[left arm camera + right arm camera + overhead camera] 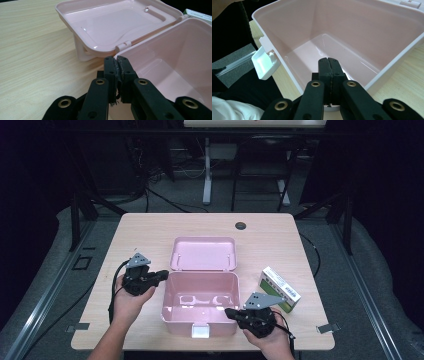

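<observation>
Pink box open, sitting near the front edge of the table, roughly centred. Lid swung back flat behind it, inner side up, hinged along the back wall. White latch hanging off the front wall, just at the table's front edge. Inside bare apart from moulded ridges on the floor.

Left gripper at the box's left back corner, jaws pressed together, tips right against the corner rim by the hinge; in the left gripper view can't tell whether touching or just short. Nothing between the jaws.

Right gripper at the box's front right corner, jaws pressed together too, nothing pinched. In the right gripper view tips poke over the rim into the box, latch off to the side.

Green-and-white carton lying on the table right of the box, near the right edge, apart from the box, just behind the right gripper.

Dark round grommet near the back edge.
</observation>
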Demonstrator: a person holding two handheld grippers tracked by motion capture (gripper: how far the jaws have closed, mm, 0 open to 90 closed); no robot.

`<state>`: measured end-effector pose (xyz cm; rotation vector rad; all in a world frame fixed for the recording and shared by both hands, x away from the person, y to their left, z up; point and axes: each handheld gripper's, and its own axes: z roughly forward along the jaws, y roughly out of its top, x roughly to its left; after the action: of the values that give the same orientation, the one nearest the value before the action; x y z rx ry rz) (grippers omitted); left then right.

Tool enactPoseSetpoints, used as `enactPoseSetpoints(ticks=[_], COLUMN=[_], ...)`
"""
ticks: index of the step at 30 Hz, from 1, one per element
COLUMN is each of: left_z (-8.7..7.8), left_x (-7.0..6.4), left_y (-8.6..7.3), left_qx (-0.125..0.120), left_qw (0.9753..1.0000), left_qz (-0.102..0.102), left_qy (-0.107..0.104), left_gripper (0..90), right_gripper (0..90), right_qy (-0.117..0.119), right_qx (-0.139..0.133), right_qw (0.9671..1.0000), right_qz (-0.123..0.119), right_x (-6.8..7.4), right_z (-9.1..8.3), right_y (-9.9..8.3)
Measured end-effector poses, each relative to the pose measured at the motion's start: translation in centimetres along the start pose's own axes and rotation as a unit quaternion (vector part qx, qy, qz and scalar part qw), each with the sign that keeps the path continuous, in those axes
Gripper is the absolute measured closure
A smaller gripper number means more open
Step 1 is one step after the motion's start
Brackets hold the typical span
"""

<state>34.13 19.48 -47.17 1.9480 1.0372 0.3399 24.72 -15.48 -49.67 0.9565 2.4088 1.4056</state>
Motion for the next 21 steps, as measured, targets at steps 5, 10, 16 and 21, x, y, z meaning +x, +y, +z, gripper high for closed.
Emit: enactPoseSetpoints(ticks=[5,10,16,21], left_z=[-0.14,-0.21,-0.23,-0.30], left_x=[-0.05,-0.33,-0.23,-0.17], left_y=[-0.32,-0.34,-0.37,-0.40], left_qx=[-0.006,-0.005,-0.005,-0.010], left_qw=[1.0000,1.0000,1.0000,0.9999], left_qz=[-0.003,0.003,0.002,0.000], left_qy=[-0.005,-0.003,-0.008,-0.010], left_gripper=[86.7,86.7,86.5,86.4], right_gripper=[90.0,90.0,90.0,84.1], right_qy=[0.001,0.003,0.007,0.007], right_qx=[0.003,0.006,0.004,0.003], right_qw=[1.0000,1.0000,0.9999,0.9999], right_qz=[0.000,0.001,0.010,0.007], right_x=[0.13,0.28,0.25,0.48], right_z=[-0.15,-0.33,-0.37,-0.47], right_y=[-0.04,-0.14,-0.16,0.16])
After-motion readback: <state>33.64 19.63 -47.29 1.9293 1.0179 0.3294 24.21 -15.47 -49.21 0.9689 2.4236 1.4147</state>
